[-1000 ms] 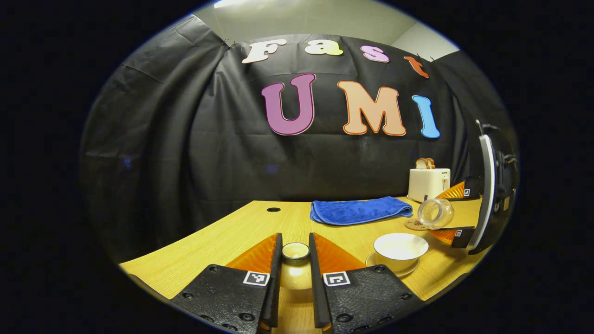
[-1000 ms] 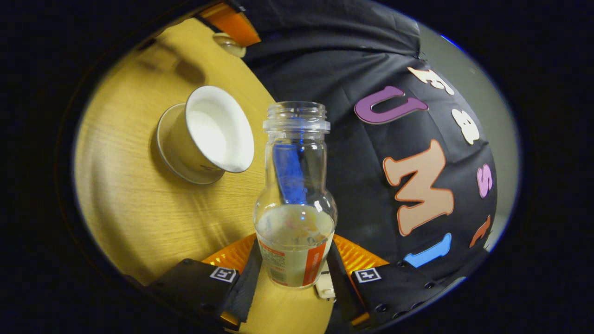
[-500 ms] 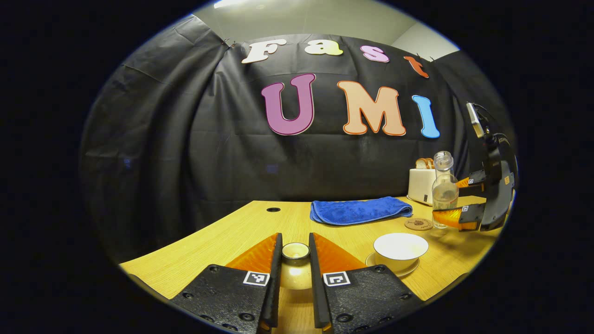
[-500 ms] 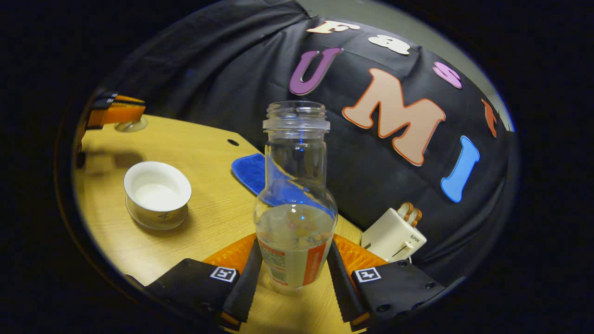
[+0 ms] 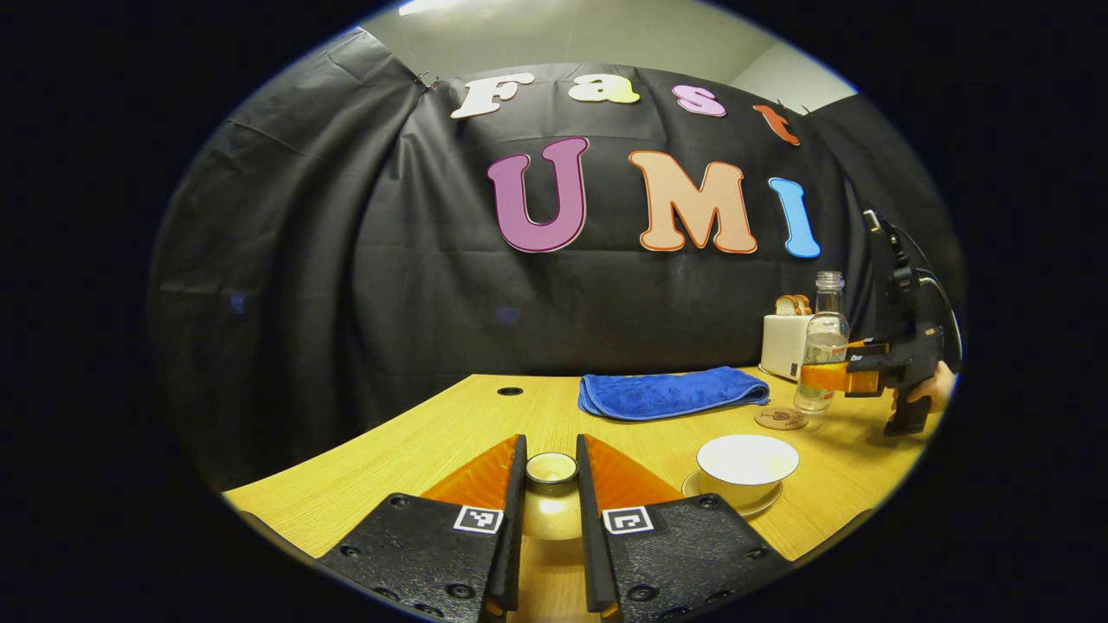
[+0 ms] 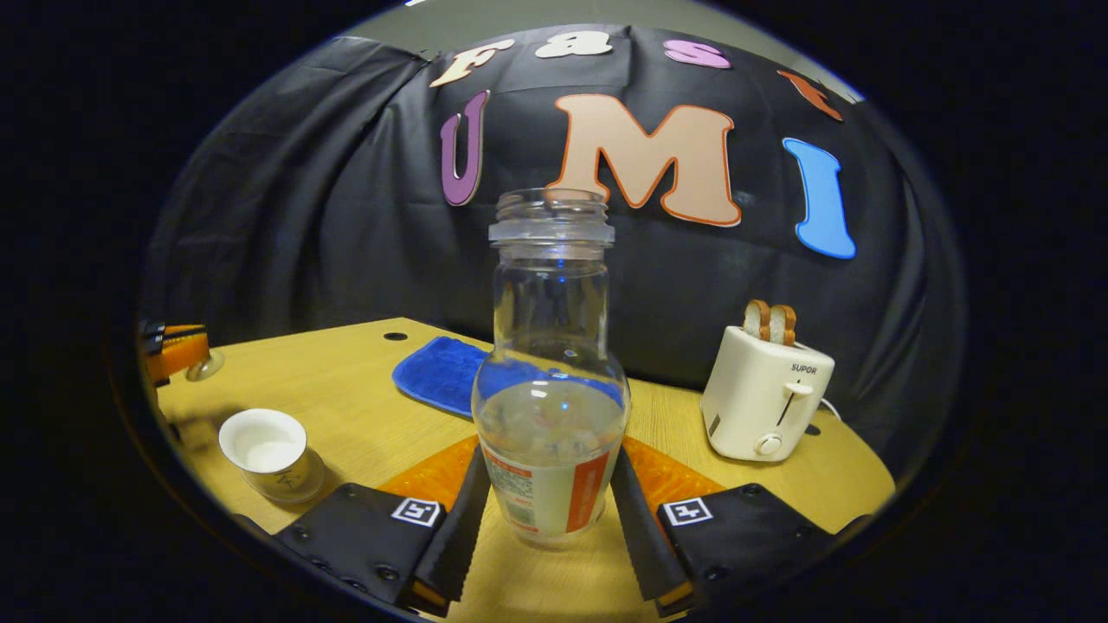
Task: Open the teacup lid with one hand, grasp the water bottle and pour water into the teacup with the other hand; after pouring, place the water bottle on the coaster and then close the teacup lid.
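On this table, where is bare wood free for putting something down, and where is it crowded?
Free: the wide wood left of the blue towel, past the table hole, and between towel and teacup. Crowded: the right end, with coaster, water bottle, toaster and right tool.

One bottle [image 6: 550, 389], one cup [image 5: 747, 467] (on one saucer [image 5: 767, 502]), one lid [image 5: 551, 493], one coaster [image 5: 781, 419], one blue cloth [image 5: 671, 392], one toaster [image 6: 764, 394] holding two bread slices [image 6: 771, 322], two grippers [image 5: 549, 510] [image 6: 545, 506].

Bare bench [image 5: 450, 424] left of teacup [image 5: 747, 468], blue towel [image 5: 673, 391] and toaster [image 6: 765, 394] blocking rear, coaster [image 5: 781, 419] unobstructed above
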